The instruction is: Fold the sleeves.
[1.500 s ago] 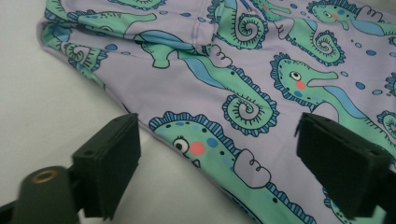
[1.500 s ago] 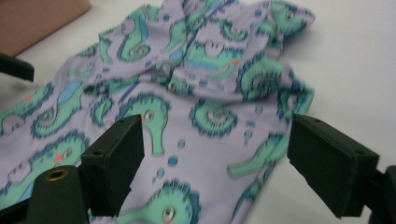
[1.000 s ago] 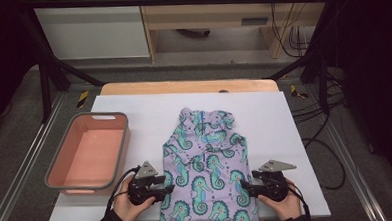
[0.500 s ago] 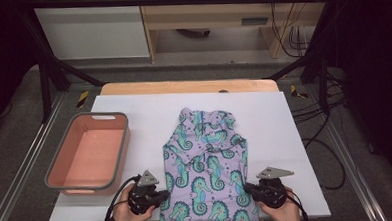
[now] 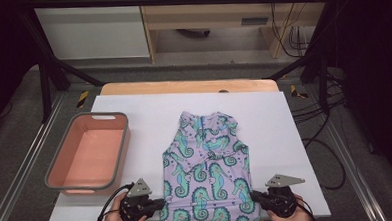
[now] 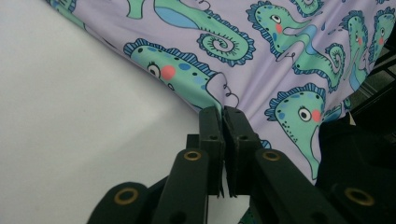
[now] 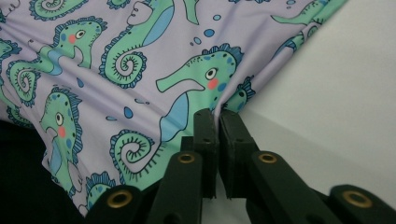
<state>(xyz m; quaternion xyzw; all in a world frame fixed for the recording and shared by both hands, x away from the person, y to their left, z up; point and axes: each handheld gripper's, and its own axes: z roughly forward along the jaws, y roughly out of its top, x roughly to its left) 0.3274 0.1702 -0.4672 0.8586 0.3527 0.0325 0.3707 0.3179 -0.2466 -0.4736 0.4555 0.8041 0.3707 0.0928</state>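
L gripper (image 6: 223,112) jaws pressed together, pinching the garment (image 5: 206,165) edge at its near L side; fabric puckers at the tips. R gripper (image 7: 215,114) same, clamped on the near R edge. Both had just been closing onto the cloth. Garment lies flat mid-sheet (image 5: 134,108), collar away from the person, bin (image 5: 88,150) well apart to the L. Risks: both bites look shallow, so a fast lift could slip the hem out; uneven pull btwn hands would skew or bunch it.
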